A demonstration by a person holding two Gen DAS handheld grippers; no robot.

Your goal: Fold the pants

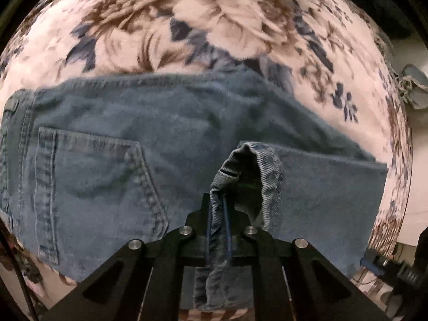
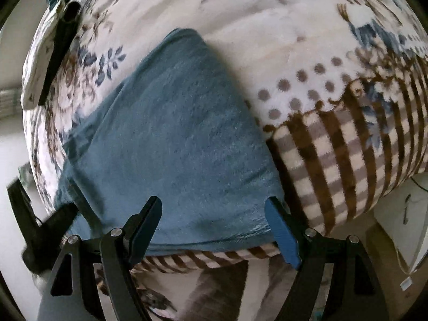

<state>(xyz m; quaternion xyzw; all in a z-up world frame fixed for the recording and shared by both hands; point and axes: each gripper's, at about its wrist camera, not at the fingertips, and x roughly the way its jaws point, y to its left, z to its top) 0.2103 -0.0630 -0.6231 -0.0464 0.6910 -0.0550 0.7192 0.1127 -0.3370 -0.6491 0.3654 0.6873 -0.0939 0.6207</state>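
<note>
Jeans (image 1: 165,144) lying partly folded on the floral blanket (image 1: 214,21), final fold pending.
The left gripper (image 1: 218,214) is clenching a bunched denim hem over the back pocket (image 1: 91,182); the right gripper (image 2: 214,230) is spread wide, grasping nothing (hovering at the folded edge).

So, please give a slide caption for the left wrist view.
Left gripper shut on a hem of blue jeans folded on a floral blanket.

Place: looked like a home bedroom.
Evidence: a plush floral blanket (image 1: 240,21) with a checked border (image 2: 334,144) covered a bed-like surface.
</note>
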